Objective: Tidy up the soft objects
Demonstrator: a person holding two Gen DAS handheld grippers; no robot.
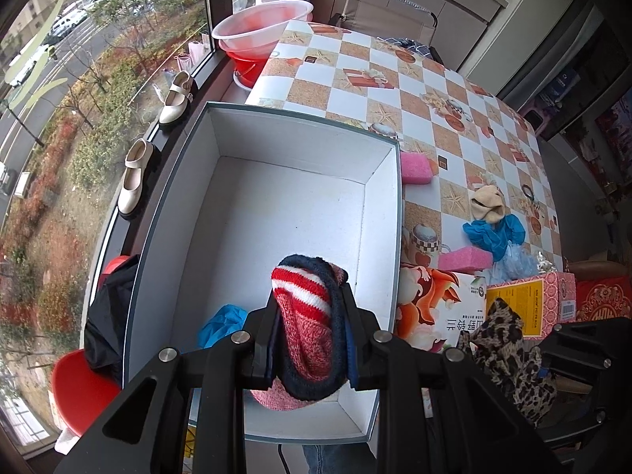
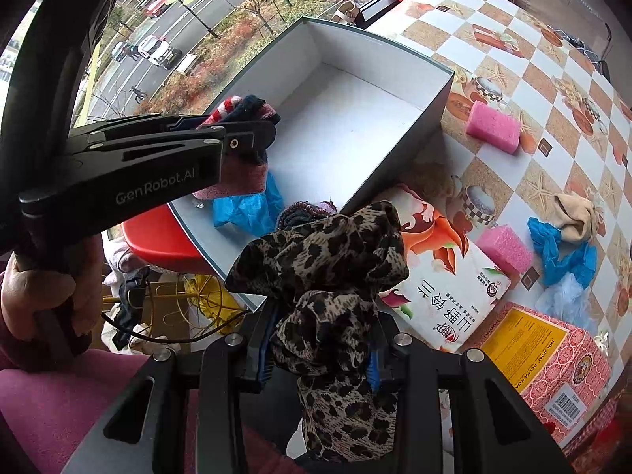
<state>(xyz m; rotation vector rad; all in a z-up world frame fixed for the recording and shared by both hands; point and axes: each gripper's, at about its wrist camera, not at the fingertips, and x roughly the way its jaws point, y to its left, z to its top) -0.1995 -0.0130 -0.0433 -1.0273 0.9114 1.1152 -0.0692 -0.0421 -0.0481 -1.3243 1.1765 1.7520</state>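
My left gripper [image 1: 310, 316] is shut on a red, white and navy knitted sock [image 1: 306, 316] and holds it over the near end of a white-lined open box [image 1: 276, 205]. A blue glove [image 1: 221, 326] lies in the box's near left corner. My right gripper [image 2: 320, 335] is shut on a leopard-print cloth [image 2: 328, 276] just outside the box's near right corner [image 2: 395, 166]. The left gripper [image 2: 252, 134] with the sock [image 2: 237, 110] shows in the right wrist view too. On the table lie two pink sponges [image 1: 414, 168] [image 1: 466, 259], a beige sock [image 1: 488, 205] and blue gloves [image 1: 495, 235].
A printed carton [image 1: 438, 308] and a pink box [image 1: 529, 300] stand right of the open box. Plastic basins [image 1: 260, 27] sit at the table's far left corner. Shoes [image 1: 134, 177] stand on the window sill. A red stool [image 1: 79, 387] stands below left.
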